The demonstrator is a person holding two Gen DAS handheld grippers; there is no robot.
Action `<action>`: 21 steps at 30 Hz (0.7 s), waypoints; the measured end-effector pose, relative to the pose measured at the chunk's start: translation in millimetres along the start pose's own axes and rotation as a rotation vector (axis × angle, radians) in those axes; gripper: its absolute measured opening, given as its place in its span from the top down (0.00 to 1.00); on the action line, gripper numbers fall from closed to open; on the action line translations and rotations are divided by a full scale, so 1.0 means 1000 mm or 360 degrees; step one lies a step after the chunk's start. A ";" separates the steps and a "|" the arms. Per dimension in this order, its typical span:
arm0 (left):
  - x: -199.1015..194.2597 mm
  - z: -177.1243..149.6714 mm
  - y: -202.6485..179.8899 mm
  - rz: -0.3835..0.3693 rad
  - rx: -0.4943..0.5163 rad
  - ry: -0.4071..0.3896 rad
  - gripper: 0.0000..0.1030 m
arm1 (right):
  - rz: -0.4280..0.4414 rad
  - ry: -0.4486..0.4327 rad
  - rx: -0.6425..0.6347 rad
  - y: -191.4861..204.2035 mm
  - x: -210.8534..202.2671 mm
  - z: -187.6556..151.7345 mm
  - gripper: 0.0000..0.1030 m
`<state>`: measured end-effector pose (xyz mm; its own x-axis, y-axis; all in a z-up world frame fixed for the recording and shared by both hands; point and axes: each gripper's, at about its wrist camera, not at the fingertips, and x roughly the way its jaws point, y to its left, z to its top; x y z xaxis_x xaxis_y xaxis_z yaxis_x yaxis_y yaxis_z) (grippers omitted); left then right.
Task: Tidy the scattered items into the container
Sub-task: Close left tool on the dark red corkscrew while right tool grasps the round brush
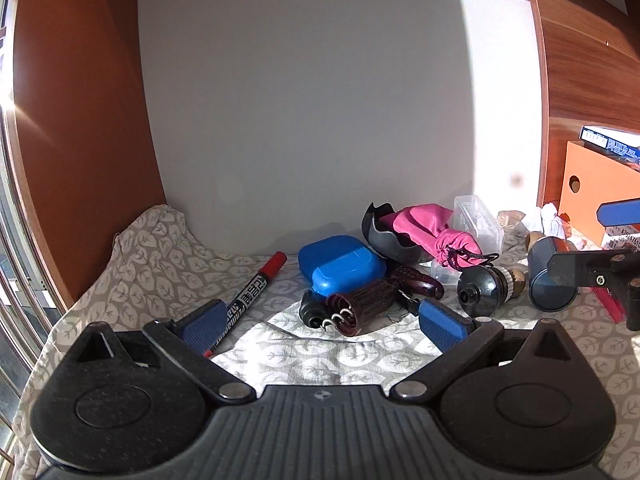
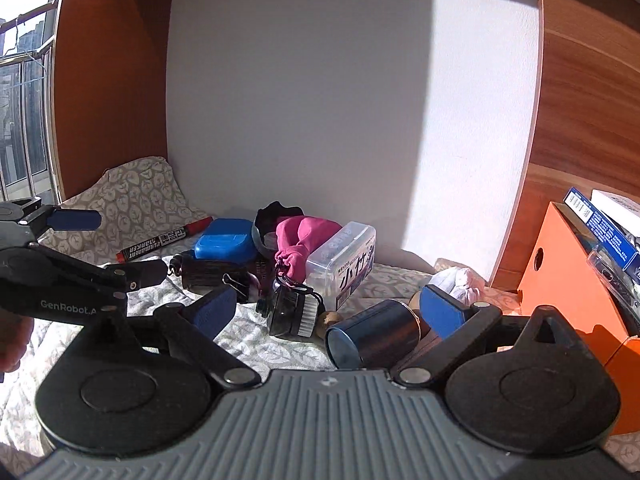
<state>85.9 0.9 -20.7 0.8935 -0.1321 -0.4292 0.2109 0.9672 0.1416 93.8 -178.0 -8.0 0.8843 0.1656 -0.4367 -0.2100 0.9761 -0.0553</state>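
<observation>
Scattered items lie on a leaf-print cloth: a red-capped marker, a blue case, a dark ribbed corkscrew, a pink pouch in a dark bowl, a clear plastic box, a black round brush and a dark blue cylinder. The orange container stands at the right. My left gripper is open, low over the cloth just before the corkscrew. My right gripper is open, its jaws standing around the cylinder and brush.
A white wall is behind the pile, with wooden panels on both sides. A window with railing is at the far left. Blue and white boxes stick out of the orange container. White crumpled tissue lies beside it.
</observation>
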 end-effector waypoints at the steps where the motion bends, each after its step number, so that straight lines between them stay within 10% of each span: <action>1: 0.002 -0.007 0.007 0.0001 -0.0025 0.0022 0.00 | 0.0019 0.0003 0.0003 0.002 0.004 -0.001 0.03; 21: 0.052 0.001 0.010 -0.0397 -0.0074 0.0067 0.09 | 0.0190 0.0196 -0.0097 0.017 0.055 -0.003 0.51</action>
<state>134.7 3.8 -40.6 0.7986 -0.3597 -0.4826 0.4036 0.9148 -0.0140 137.7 -152.5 -35.7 0.7946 0.2576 -0.5497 -0.3386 0.9397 -0.0490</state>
